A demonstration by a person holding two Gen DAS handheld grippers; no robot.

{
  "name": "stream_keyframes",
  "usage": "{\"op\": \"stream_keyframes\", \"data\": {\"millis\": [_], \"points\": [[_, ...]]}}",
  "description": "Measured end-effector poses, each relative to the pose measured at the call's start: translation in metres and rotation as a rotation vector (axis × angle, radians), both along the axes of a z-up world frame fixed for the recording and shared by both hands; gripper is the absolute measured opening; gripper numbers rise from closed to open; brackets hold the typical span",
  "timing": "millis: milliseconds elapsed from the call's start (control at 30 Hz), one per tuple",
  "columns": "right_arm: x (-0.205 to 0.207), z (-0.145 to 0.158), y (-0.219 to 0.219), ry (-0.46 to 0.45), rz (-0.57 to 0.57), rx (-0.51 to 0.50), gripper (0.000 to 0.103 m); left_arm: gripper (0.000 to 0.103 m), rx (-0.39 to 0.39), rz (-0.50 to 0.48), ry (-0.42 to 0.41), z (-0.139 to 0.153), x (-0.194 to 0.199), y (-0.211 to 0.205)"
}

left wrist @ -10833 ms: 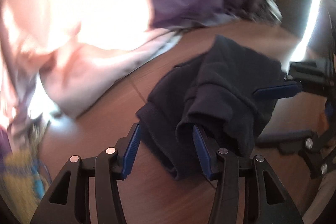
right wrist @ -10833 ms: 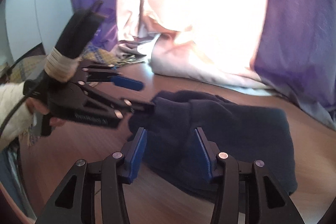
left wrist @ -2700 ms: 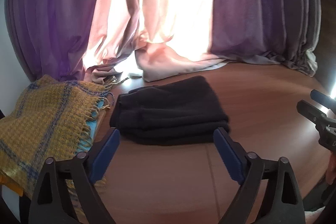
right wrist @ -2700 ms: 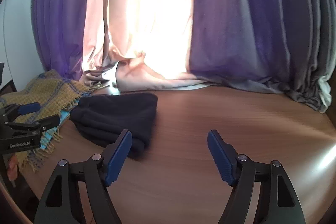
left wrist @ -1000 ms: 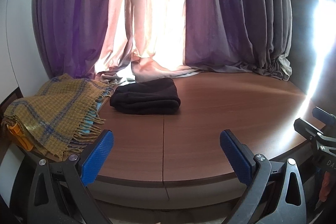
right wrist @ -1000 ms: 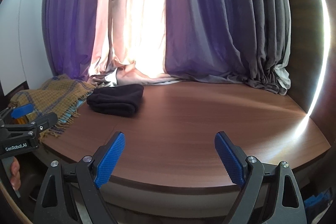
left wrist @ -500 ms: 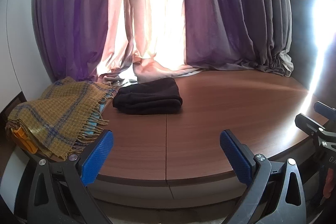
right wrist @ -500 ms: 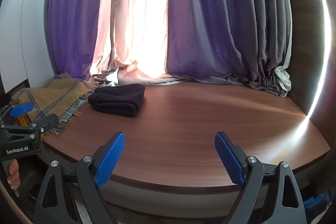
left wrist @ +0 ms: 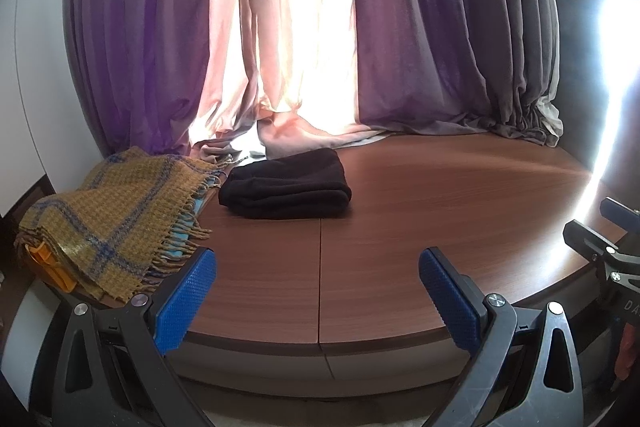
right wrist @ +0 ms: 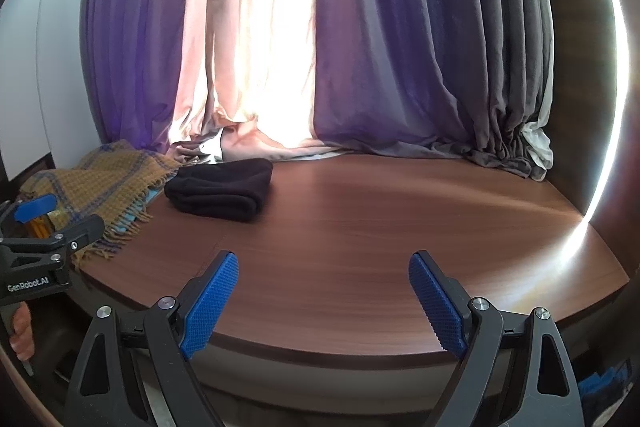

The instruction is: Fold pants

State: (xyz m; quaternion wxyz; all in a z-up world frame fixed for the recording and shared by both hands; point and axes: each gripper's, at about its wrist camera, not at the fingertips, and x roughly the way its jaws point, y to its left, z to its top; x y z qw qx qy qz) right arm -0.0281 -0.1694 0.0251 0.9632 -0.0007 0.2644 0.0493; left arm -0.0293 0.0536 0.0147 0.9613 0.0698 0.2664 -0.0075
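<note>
The dark pants (left wrist: 286, 185) lie folded into a compact bundle at the back left of the wooden table (left wrist: 420, 211), close to the curtains; in the right wrist view the pants (right wrist: 222, 189) show as the same bundle. My left gripper (left wrist: 318, 297) hangs open over the table's front edge, well short of the pants, with nothing between its blue pads. My right gripper (right wrist: 324, 301) is open too, empty, at the front edge and to the right of the bundle. Each gripper appears at the side of the other's view.
A mustard plaid blanket (left wrist: 112, 223) with fringe lies on the table's left end, beside the pants. Purple and pink curtains (left wrist: 320, 39) hang behind and pool on the tabletop. A white wall (right wrist: 36, 67) stands at the left. A hand (right wrist: 20, 331) grips the left tool's handle.
Both grippers stay open and almost still over the last second. Since 2.7 seconds ago they have drawn back from the folded pants to the table's front edge.
</note>
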Motion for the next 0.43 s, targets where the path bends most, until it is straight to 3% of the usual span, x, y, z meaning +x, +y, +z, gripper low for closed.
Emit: {"op": "stream_keyframes", "data": {"millis": [433], "points": [[0.005,-0.0019,0.0005,0.012,-0.01,0.005,0.088,0.103,-0.006,0.03,0.014,0.0015,0.0077,-0.001]]}}
